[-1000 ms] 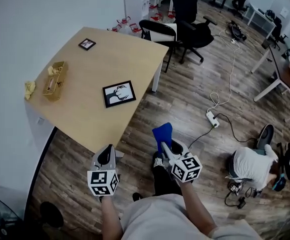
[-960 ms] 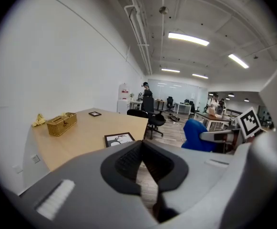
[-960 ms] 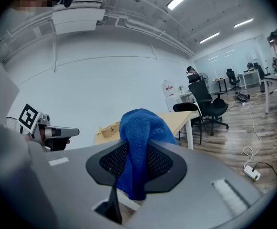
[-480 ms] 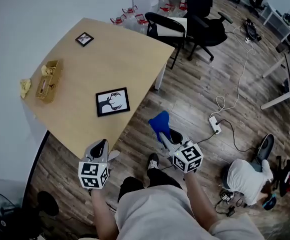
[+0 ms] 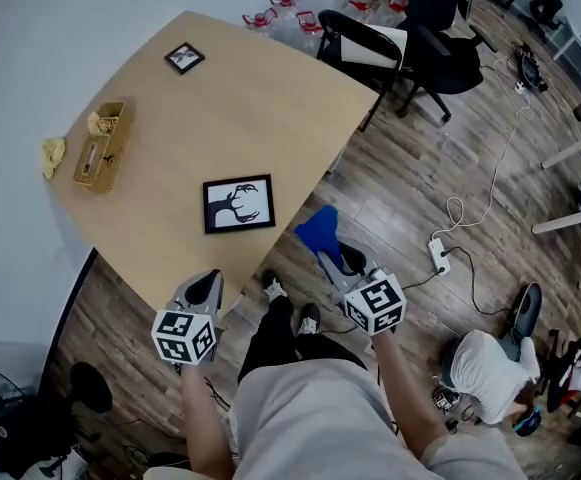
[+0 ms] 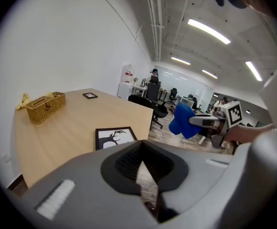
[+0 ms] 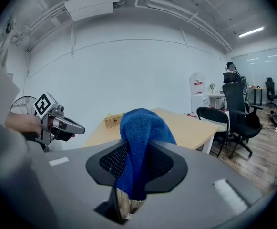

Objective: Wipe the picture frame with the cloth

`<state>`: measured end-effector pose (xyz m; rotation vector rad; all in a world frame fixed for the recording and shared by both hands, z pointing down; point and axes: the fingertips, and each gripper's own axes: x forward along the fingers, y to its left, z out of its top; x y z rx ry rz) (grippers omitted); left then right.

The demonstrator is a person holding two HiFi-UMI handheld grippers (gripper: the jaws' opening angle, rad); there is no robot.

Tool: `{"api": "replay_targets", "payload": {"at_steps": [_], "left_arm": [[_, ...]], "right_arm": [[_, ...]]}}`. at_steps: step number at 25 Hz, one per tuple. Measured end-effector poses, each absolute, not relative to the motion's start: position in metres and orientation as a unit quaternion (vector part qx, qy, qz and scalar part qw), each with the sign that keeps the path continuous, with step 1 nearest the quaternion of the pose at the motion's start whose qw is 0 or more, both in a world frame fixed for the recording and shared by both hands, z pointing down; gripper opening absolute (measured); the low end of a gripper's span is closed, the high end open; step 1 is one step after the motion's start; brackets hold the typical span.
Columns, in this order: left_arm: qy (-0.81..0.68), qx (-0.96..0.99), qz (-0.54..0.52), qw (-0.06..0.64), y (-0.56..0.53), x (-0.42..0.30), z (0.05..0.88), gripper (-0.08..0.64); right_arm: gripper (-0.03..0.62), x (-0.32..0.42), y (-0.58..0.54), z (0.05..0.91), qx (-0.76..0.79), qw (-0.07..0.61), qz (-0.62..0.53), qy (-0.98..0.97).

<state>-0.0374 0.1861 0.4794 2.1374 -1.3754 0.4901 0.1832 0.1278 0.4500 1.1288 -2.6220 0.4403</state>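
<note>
A black picture frame with a deer silhouette lies flat on the wooden table, near its front edge; it also shows in the left gripper view. My right gripper is shut on a blue cloth, held off the table just right of the frame. The cloth bulges up between the jaws in the right gripper view. My left gripper hovers at the table's front edge below the frame, jaws shut with nothing between them.
A wicker basket and a yellow rag sit at the table's left. A small second frame lies at the far end. Black office chairs stand beyond the table. A person crouches on the floor at right near a power strip.
The person has stepped closer to the table. Both grippers now sit nearer the picture frame, the cloth still held in the right one.
</note>
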Motion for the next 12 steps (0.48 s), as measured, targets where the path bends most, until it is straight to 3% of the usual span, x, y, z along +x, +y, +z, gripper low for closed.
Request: {"api": "replay_targets", "payload": {"at_steps": [12], "left_arm": [[-0.424, 0.824, 0.245, 0.284, 0.071, -0.064, 0.546, 0.051]], "right_arm": [[0.098, 0.109, 0.03, 0.509, 0.342, 0.212, 0.16, -0.901]]}}
